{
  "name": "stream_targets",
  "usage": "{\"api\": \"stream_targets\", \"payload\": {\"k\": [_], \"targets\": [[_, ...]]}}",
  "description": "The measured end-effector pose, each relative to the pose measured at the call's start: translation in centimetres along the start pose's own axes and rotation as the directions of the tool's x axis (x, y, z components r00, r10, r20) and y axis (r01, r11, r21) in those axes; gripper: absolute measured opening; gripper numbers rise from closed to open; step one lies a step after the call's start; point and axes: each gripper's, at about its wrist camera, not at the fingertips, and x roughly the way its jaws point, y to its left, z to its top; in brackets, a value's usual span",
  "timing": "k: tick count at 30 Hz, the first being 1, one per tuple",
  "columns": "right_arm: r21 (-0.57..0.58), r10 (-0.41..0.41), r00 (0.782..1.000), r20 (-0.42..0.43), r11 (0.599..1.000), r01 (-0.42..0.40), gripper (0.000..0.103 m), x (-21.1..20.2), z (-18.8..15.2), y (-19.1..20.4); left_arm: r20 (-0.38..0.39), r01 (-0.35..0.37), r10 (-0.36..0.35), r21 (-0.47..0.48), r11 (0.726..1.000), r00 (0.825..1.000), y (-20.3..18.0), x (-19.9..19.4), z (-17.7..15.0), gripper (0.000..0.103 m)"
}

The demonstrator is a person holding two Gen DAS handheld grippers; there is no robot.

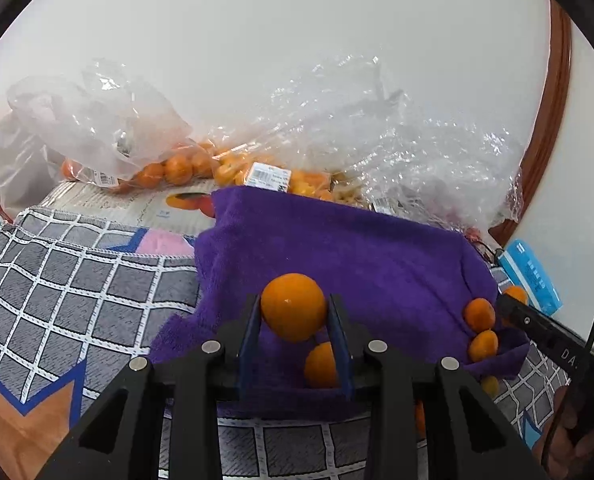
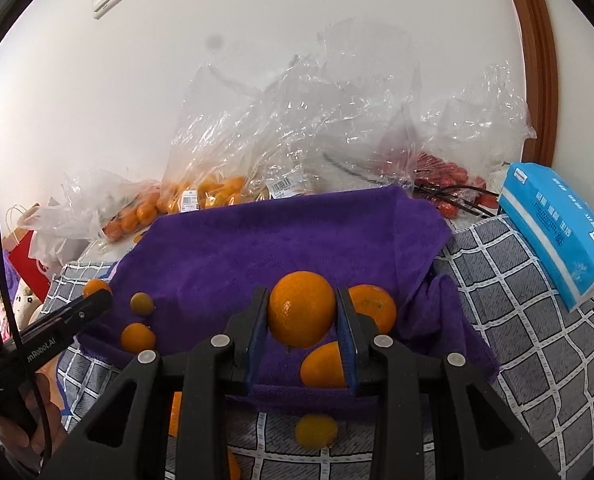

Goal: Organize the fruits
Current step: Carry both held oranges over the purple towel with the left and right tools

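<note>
Oranges were the business at hand: each gripper clamped one between its blue pads, with both jaws narrowed onto the fruit. The left gripper (image 1: 294, 312) held a smooth orange (image 1: 293, 306) above the purple towel (image 1: 357, 248), and the right gripper (image 2: 301, 312) held a slightly larger orange (image 2: 301, 309) over the same cloth, so both held fruits sat squarely between the fingers, poking out beyond the tips, and not off to either side. Being round, they had no long axis to line up. Loose fruit already lay on the towel: a small orange (image 1: 320, 365) directly below the left gripper's load, and another orange (image 2: 323, 365) just under the right one, with a bigger one (image 2: 373, 307) just behind its right finger. Bags of oranges (image 2: 213, 192) (and one of something red) stood along the towel's far edge against the wall. The coming set-down probably turned on what lay beneath: each held fruit hung almost over a resting one, so a straight drop risked knocking it.
</note>
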Motion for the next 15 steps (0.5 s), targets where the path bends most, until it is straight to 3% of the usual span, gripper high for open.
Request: {"api": "stream_targets", "payload": {"k": [7, 15], "targets": [[-0.004, 0.014, 1.0, -0.015, 1.0, -0.014, 0.032, 0.8, -0.4, 0.3, -0.003, 0.018, -0.018, -0.065, 0.998, 1.0, 1.3, 0.2, 0.3, 0.032], [-0.027, 0.018, 0.999, -0.046, 0.999, -0.019, 0.032, 1.7, -0.8, 1.0, -0.005, 0.028, -0.028, -0.066, 0.997, 1.0, 1.1, 0.1, 0.2, 0.032]]}}
